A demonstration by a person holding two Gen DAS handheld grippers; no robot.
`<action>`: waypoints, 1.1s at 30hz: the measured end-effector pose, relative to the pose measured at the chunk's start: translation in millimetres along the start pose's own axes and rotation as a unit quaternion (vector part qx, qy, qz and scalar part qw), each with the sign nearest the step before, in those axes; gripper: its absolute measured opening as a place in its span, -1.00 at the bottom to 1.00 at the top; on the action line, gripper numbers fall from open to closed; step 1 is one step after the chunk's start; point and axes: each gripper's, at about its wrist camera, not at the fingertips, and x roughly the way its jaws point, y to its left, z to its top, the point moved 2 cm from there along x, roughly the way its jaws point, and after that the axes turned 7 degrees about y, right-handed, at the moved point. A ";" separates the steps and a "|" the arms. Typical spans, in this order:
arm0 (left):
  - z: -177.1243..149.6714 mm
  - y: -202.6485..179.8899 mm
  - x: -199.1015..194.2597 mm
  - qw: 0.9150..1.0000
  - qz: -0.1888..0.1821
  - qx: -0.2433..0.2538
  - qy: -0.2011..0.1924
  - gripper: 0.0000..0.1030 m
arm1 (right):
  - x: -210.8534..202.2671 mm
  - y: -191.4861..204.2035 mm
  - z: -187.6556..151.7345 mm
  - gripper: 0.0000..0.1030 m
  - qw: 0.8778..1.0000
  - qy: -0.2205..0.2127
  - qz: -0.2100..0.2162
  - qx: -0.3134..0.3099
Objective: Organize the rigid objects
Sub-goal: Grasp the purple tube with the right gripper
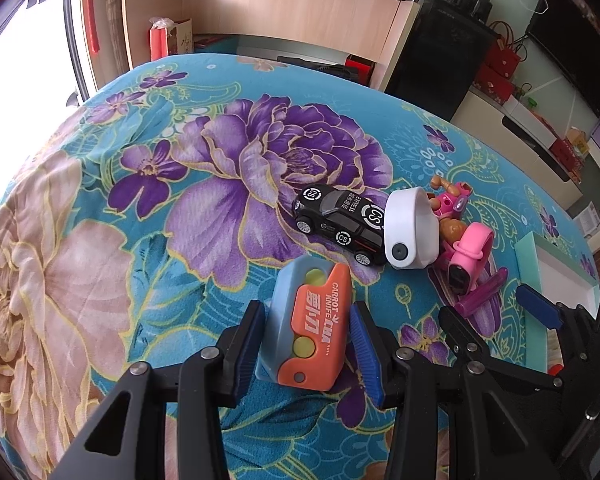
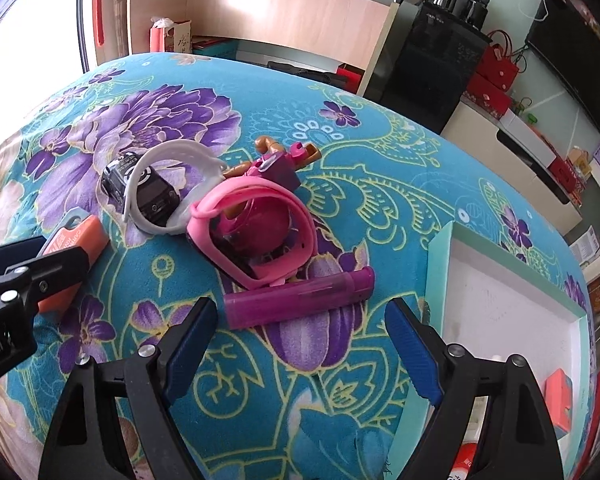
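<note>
The left gripper pinches the orange toy knife over the bed's middle, while the right gripper, spread, nears the purple tube, seemingly next for the tray at the right edge.

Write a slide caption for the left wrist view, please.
Left gripper shut on orange-and-blue plastic carrot knife toy above floral turquoise tablecloth.

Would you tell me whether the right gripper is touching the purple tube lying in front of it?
Apart. The right wrist view shows the right gripper open, with patterned cloth visible between its fingertips and the purple tube.
</note>
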 end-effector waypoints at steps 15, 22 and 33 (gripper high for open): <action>-1.3 3.2 2.8 1.000 -0.013 -0.004 0.002 -0.08 | 13.6 -10.0 18.3 0.68 0.995 0.053 0.055 -0.062; -1.3 2.9 6.9 1.000 -0.009 -0.002 0.006 -0.05 | 16.3 -12.3 20.7 0.65 0.994 0.056 0.075 -0.053; -0.8 0.9 11.9 1.000 0.004 0.002 0.008 -0.05 | -6.7 -12.3 -1.8 0.59 0.997 0.028 0.064 -0.011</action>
